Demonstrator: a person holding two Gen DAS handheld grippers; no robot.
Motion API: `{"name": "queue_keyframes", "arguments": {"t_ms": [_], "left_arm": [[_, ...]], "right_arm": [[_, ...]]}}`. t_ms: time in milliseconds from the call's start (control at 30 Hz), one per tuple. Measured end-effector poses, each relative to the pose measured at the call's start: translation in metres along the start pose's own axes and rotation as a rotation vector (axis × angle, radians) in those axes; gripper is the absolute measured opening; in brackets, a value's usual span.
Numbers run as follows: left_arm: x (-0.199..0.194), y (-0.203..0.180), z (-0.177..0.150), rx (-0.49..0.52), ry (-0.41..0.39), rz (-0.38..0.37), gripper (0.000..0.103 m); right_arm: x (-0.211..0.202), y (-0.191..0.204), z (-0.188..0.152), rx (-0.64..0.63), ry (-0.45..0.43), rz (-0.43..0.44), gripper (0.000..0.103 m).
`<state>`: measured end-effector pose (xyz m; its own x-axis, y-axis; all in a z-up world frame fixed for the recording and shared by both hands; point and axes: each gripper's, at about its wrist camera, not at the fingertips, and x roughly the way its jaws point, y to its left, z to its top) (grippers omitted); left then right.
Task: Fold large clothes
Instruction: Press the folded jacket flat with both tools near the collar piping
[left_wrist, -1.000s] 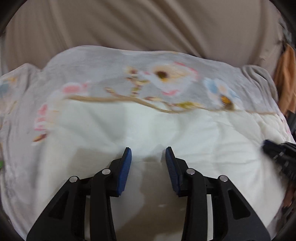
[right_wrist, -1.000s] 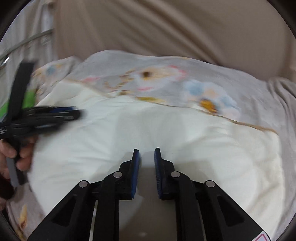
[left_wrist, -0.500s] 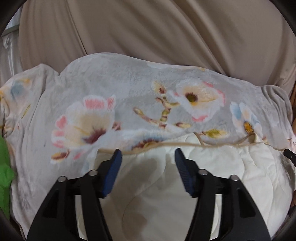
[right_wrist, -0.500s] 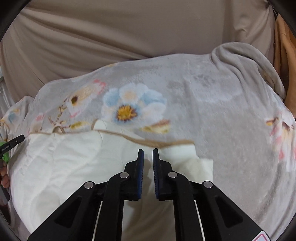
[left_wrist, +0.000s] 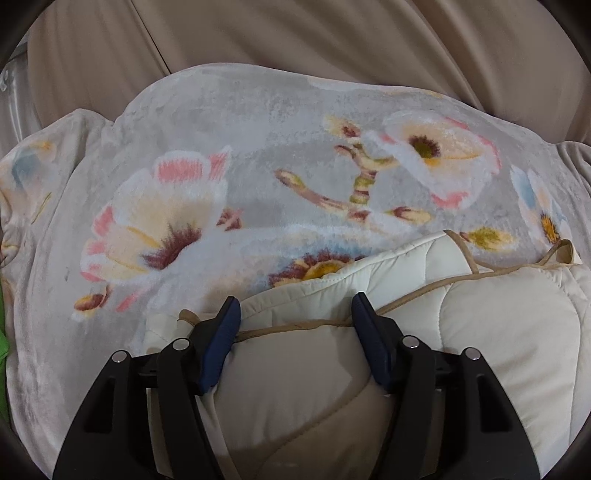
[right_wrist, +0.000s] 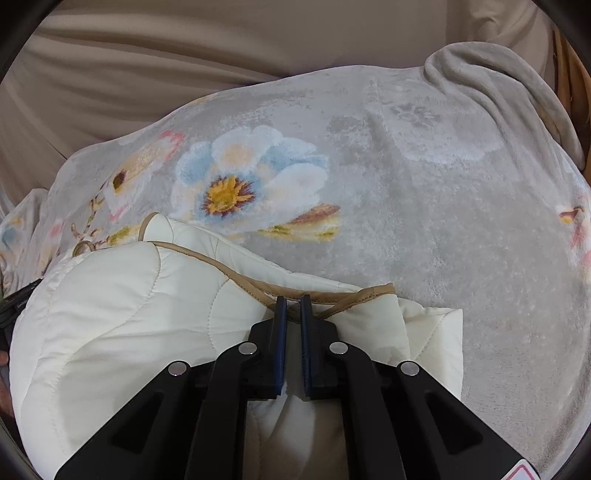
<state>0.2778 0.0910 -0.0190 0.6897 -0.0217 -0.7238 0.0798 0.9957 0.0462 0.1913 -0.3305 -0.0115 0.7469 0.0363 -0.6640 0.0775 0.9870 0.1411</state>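
A cream quilted garment (left_wrist: 498, 332) with tan trim lies folded on a grey floral blanket (left_wrist: 258, 147). My left gripper (left_wrist: 295, 314) is open, its blue pads either side of the garment's tan-edged fold at the left end. In the right wrist view the garment (right_wrist: 129, 314) fills the lower left. My right gripper (right_wrist: 293, 301) is shut on its tan-trimmed edge (right_wrist: 351, 295) near the right corner. The blanket (right_wrist: 443, 203) spreads beyond it.
Beige draped fabric (left_wrist: 295, 37) hangs behind the blanket and also shows in the right wrist view (right_wrist: 147, 55). A green item (left_wrist: 3, 332) sits at the far left edge. An orange-brown object (right_wrist: 569, 74) stands at the far right.
Both grippers have drawn back toward me, so more floral blanket shows and the garment's trimmed edge now lies doubled. My left gripper has opened wider. My right gripper stayed shut on the edge.
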Motion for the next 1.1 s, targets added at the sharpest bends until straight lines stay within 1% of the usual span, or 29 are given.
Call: {"name": "queue_keyframes", "arguments": {"t_ms": [467, 533, 567, 600, 633, 667, 700, 733, 767, 800, 833, 867, 900, 933, 967, 1000, 1033, 1100], "left_arm": [[0.003, -0.002, -0.001, -0.011, 0.003, -0.006, 0.061], [0.002, -0.001, 0.0, -0.018, 0.003, -0.021, 0.061], [-0.003, 0.001, 0.001, -0.026, -0.005, -0.038, 0.061], [-0.015, 0.003, 0.001, -0.037, -0.021, -0.037, 0.061], [-0.032, 0.004, -0.001, -0.056, -0.048, -0.045, 0.061], [-0.054, 0.004, -0.004, -0.077, -0.077, -0.091, 0.061], [-0.072, 0.003, -0.008, -0.082, -0.096, -0.137, 0.061], [-0.096, -0.004, -0.014, -0.067, -0.115, -0.19, 0.065], [-0.114, -0.013, -0.02, -0.04, -0.125, -0.215, 0.072], [-0.13, -0.025, -0.029, -0.002, -0.139, -0.224, 0.075], [-0.145, -0.041, -0.042, 0.053, -0.15, -0.218, 0.076], [-0.15, -0.052, -0.051, 0.094, -0.146, -0.211, 0.076], [-0.152, -0.065, -0.064, 0.138, -0.13, -0.209, 0.076], [-0.149, -0.071, -0.074, 0.159, -0.11, -0.209, 0.076], [-0.143, -0.077, -0.083, 0.173, -0.081, -0.208, 0.076], [-0.134, -0.079, -0.091, 0.168, -0.052, -0.208, 0.076], [-0.125, -0.078, -0.099, 0.15, -0.041, -0.199, 0.078], [-0.121, -0.079, -0.105, 0.144, -0.06, -0.175, 0.08]], "right_arm": [[0.001, 0.0, -0.001, 0.008, -0.007, 0.001, 0.004], [-0.001, -0.001, 0.001, 0.013, -0.01, 0.008, 0.004], [-0.007, -0.001, 0.002, 0.018, -0.028, 0.003, 0.004], [-0.019, 0.002, 0.002, 0.018, -0.063, -0.02, 0.006], [-0.032, 0.007, 0.0, 0.015, -0.092, -0.026, 0.01], [-0.051, 0.017, -0.003, 0.009, -0.125, 0.002, 0.017], [-0.072, 0.034, -0.009, -0.014, -0.141, 0.066, 0.017], [-0.083, 0.047, -0.014, -0.041, -0.138, 0.093, 0.017], [-0.097, 0.069, -0.025, -0.083, -0.13, 0.123, 0.017], [-0.104, 0.086, -0.036, -0.111, -0.116, 0.152, 0.017], [-0.108, 0.099, -0.046, -0.132, -0.098, 0.176, 0.017], [-0.109, 0.112, -0.058, -0.157, -0.075, 0.197, 0.017], [-0.108, 0.125, -0.073, -0.186, -0.052, 0.213, 0.017], [-0.105, 0.135, -0.088, -0.216, -0.039, 0.211, 0.017], [-0.099, 0.141, -0.101, -0.245, -0.04, 0.179, 0.017], [-0.093, 0.143, -0.112, -0.263, -0.05, 0.151, 0.017], [-0.089, 0.143, -0.118, -0.267, -0.058, 0.146, 0.017], [-0.091, 0.14, -0.121, -0.251, -0.059, 0.145, 0.015]]}}
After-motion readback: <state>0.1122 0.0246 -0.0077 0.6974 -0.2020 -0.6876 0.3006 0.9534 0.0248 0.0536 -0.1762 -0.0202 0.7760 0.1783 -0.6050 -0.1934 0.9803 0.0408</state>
